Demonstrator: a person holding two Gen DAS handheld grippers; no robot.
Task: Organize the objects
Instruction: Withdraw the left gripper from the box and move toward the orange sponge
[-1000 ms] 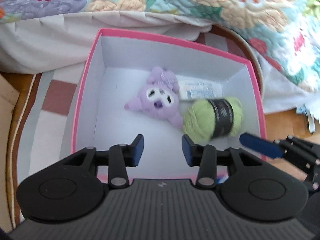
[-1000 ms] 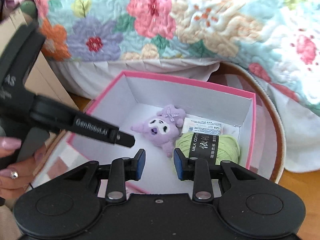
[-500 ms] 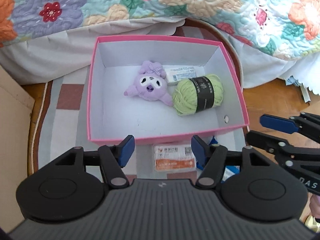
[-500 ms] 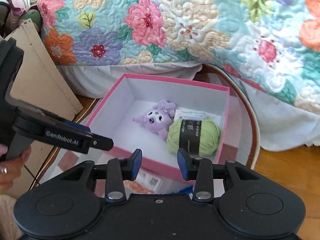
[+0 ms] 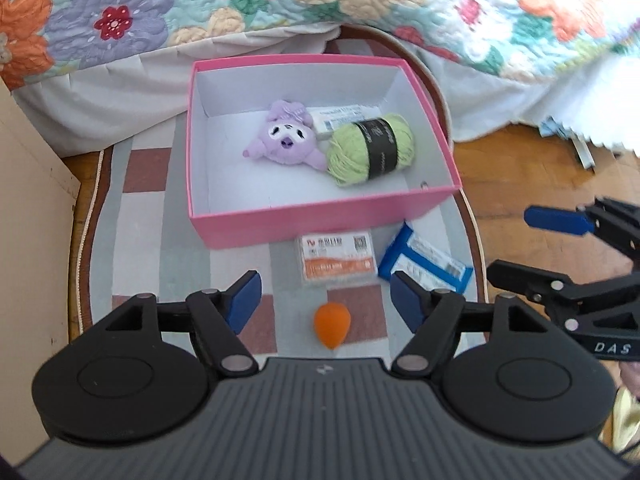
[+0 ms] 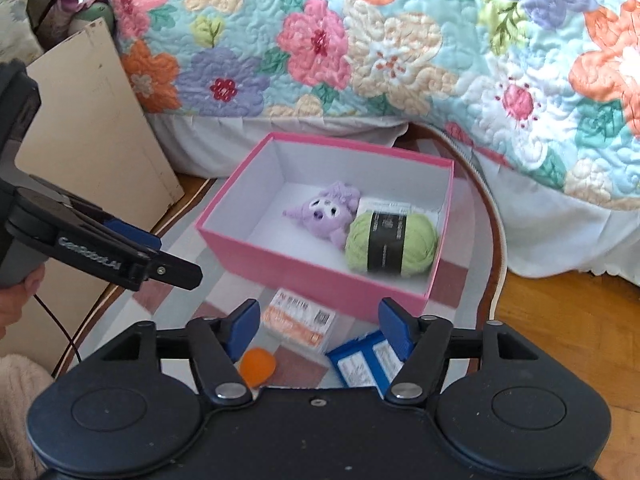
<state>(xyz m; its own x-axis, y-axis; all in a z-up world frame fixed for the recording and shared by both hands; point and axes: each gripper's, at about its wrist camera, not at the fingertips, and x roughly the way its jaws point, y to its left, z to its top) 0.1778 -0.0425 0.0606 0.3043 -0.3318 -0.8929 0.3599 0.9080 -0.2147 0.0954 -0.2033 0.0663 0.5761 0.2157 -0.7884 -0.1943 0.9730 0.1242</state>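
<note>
Pink box (image 5: pixel 320 216): open-topped, white inside, on a checked rug (image 5: pixel 140 208) beside the bed.
Box contents: purple plush toy (image 5: pixel 286 136), green yarn ball (image 5: pixel 370 148) with a black band touching it, white packet (image 5: pixel 340 116) behind both against the far wall.
Outside the box, near side: orange-and-white card pack (image 5: pixel 338 258), blue packet (image 5: pixel 424 264) just beside it, small orange sponge (image 5: pixel 332 322) nearer the camera.
Left gripper (image 5: pixel 325 300): jaws have just been opening; wide apart, nothing held, above the rug.
Right gripper (image 6: pixel 316 326): jaws have just been opening; spread, nothing held, over the loose items.
Surroundings: floral quilt (image 6: pixel 360 40), wooden floor (image 6: pixel 560 320), beige board (image 6: pixel 92 128) at left.
</note>
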